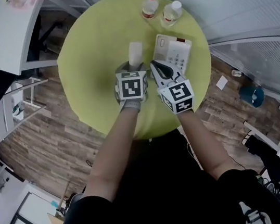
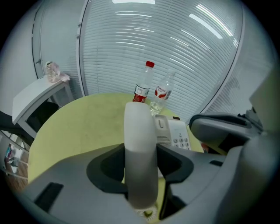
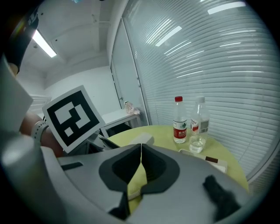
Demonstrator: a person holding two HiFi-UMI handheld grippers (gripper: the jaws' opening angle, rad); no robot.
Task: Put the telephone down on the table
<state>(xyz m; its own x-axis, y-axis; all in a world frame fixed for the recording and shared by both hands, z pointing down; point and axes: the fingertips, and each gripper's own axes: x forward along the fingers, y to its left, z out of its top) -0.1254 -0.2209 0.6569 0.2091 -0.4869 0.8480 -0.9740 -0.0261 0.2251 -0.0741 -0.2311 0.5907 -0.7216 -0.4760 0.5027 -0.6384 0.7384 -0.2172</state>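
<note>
Yellow-green round table (image 1: pixel 82 65) carries the phone base (image 1: pixel 173 52), with a red-cap bottle (image 1: pixel 150 4) and a white-cap bottle (image 1: pixel 172 13) near its far edge. Left gripper (image 2: pixel 141 164) is clenched on the pale handset (image 2: pixel 141 140), pads on both its sides, the handset upright over the table just left of the base. Right gripper (image 3: pixel 141 153) sits just beside the left one, jaws pressed together with nothing between them.
</note>
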